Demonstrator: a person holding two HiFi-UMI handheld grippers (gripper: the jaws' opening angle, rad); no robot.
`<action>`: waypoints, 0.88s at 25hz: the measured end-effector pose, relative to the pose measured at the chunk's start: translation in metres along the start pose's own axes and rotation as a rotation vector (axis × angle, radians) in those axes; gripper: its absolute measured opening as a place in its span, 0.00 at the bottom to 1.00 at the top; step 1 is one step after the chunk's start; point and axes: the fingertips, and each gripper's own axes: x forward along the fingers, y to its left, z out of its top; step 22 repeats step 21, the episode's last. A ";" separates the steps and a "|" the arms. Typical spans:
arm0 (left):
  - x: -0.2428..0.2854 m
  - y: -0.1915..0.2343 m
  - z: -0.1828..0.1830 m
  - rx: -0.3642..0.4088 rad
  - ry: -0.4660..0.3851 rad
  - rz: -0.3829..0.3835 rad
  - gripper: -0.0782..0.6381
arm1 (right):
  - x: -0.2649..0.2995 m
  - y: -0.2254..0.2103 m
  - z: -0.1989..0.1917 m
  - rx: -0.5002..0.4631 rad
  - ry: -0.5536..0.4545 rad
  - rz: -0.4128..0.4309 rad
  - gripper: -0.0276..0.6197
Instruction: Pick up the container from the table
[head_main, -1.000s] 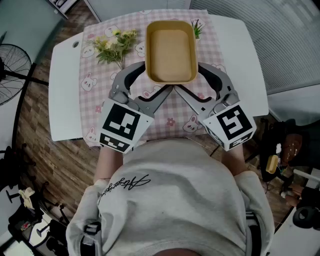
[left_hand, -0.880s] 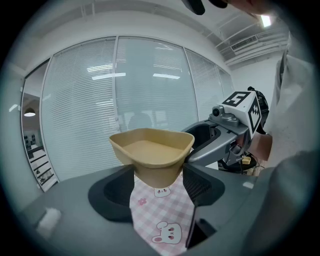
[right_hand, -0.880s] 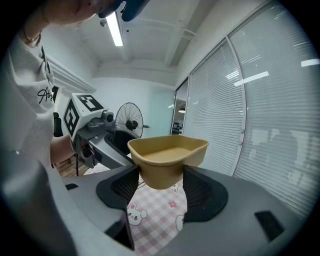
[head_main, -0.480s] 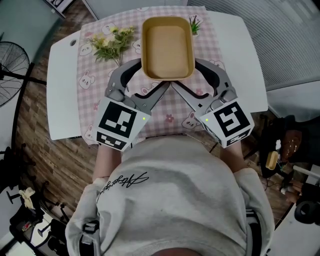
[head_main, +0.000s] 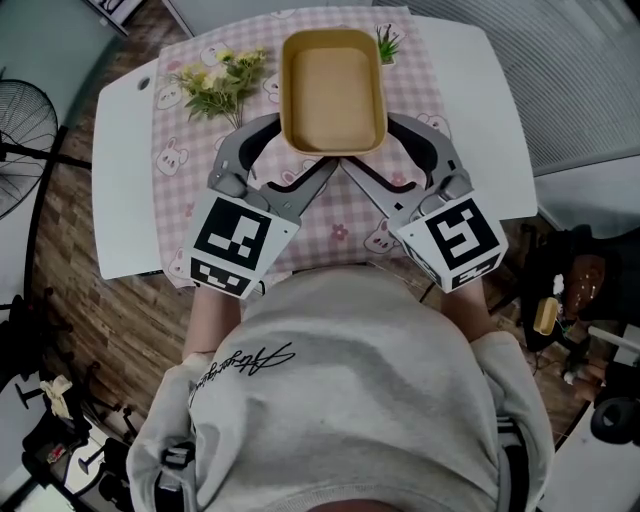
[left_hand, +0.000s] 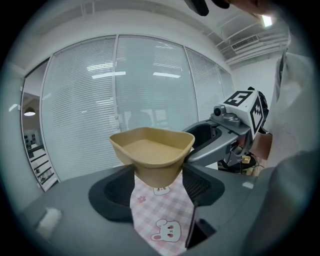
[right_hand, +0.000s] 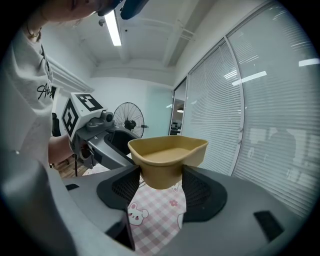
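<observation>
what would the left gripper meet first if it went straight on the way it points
The container: its corner sits clamped in the left gripper, so going on would probably just push it along.

We find the near side of the container (head_main: 333, 90) shut off by the left gripper (head_main: 300, 150) and right gripper (head_main: 372, 148) clamped on its corners. A flower bunch (head_main: 215, 85) stands to its left and a small green plant (head_main: 387, 42) just beside its far right corner, while the table (head_main: 125, 180) keeps 2 bare white side strips open
</observation>
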 end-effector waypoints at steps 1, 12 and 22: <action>0.000 0.000 0.000 0.002 0.002 -0.001 0.52 | 0.000 0.000 -0.001 0.002 0.002 -0.001 0.45; 0.000 -0.001 -0.001 0.004 -0.003 -0.013 0.52 | -0.001 0.000 -0.001 0.018 -0.004 -0.007 0.45; 0.000 0.000 0.000 0.004 -0.004 -0.016 0.52 | 0.000 0.000 -0.002 0.024 -0.005 -0.007 0.45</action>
